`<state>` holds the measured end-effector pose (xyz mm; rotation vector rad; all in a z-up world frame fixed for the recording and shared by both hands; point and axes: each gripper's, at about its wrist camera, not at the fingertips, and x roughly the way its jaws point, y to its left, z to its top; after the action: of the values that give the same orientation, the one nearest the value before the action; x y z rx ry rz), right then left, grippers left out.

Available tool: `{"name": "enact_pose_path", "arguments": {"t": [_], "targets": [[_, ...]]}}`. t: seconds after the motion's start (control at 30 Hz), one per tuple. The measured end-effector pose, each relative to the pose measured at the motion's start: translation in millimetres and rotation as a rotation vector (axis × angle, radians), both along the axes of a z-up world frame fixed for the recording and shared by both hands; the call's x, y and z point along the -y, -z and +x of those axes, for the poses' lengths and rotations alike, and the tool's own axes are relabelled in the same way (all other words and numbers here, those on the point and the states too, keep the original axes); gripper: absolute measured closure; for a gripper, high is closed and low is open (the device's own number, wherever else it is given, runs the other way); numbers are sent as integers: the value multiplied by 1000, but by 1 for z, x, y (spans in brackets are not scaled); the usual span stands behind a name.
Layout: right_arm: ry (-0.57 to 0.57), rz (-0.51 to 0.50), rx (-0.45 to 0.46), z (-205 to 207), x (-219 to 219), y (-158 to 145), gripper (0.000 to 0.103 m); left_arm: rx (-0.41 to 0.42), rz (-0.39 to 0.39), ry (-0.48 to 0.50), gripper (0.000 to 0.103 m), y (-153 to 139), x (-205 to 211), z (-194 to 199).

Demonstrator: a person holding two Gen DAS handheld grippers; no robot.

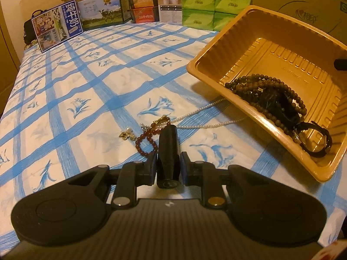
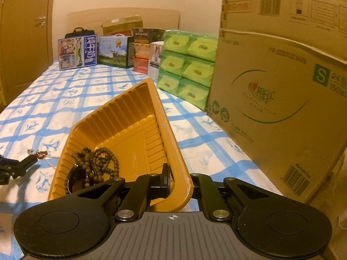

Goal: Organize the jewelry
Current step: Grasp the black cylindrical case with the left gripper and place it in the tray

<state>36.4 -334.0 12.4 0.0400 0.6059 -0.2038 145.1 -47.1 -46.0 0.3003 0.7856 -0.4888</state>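
Note:
A gold plastic tray (image 1: 249, 32) is tilted up on the blue-checked bedsheet, with dark bead strands (image 1: 260, 88) and a black watch (image 1: 318, 138) inside. My right gripper (image 2: 180, 184) is shut on the tray's rim (image 2: 173, 151) and holds it tilted. My left gripper (image 1: 168, 160) is shut on a black cylinder (image 1: 168, 151), low over the sheet. Just ahead of it lie a red bead bracelet (image 1: 144, 139), gold earrings (image 1: 128, 134) and a pearl necklace (image 1: 201, 117) that runs under the tray.
A large cardboard box (image 2: 282, 97) stands close on the right, with green tissue packs (image 2: 186, 69) beside it. Milk cartons and snack boxes (image 2: 97, 52) line the headboard. The left gripper shows at the left edge in the right wrist view (image 2: 15, 166).

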Motion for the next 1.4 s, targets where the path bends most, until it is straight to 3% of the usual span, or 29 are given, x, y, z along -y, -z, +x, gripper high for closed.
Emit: {"name": "enact_pose_path", "arguments": {"t": [0.47, 0.8, 1.13, 1.4], "targets": [[27, 2, 1, -7, 12, 1, 97, 16, -72, 46, 83, -26, 23, -3], [13, -38, 1, -10, 5, 6, 97, 26, -158, 165, 83, -55, 82, -11], [15, -14, 2, -10, 8, 5, 97, -1, -153, 266, 83, -46, 135, -23], [0, -25, 15, -9, 5, 5, 97, 23, -170, 217, 78, -50, 111, -22]]}}
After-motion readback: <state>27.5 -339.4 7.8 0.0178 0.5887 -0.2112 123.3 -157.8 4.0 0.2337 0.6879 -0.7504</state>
